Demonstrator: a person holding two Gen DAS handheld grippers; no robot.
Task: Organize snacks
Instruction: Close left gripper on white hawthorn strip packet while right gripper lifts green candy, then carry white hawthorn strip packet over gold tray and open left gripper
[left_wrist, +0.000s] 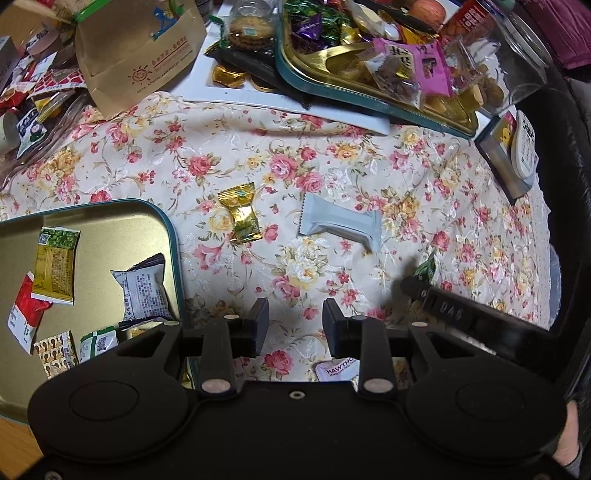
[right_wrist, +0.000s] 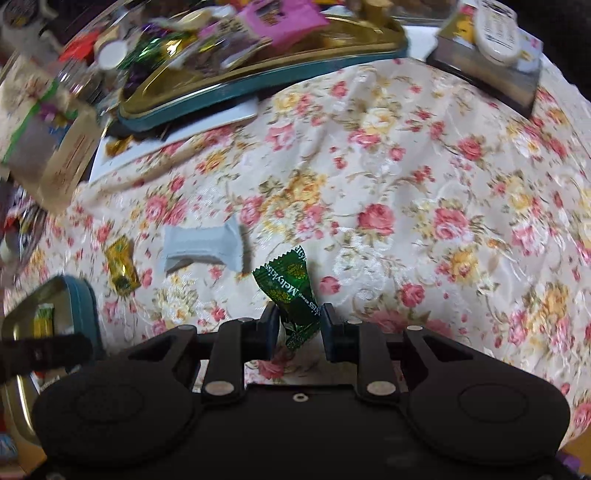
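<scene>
My right gripper (right_wrist: 300, 326) is shut on a green Meltykiss candy wrapper (right_wrist: 291, 286), which sticks up above the floral tablecloth (right_wrist: 406, 184). In the left wrist view that same gripper and the green wrapper (left_wrist: 425, 266) show at the right. My left gripper (left_wrist: 295, 325) hangs open over the cloth with nothing between its fingers. A gold candy (left_wrist: 241, 218) and a pale grey wrapped bar (left_wrist: 340, 221) lie on the cloth ahead of it. The gold-lined tin (left_wrist: 168, 225) at the left holds several snack packets.
A second teal-rimmed tin (left_wrist: 295, 79) heaped with sweets sits on a white board (left_wrist: 199, 88) at the back. A paper bag (left_wrist: 140, 55) stands back left, a small box with a white disc (left_wrist: 517, 147) at the right. A hawthorn packet (left_wrist: 338, 369) lies under my left gripper.
</scene>
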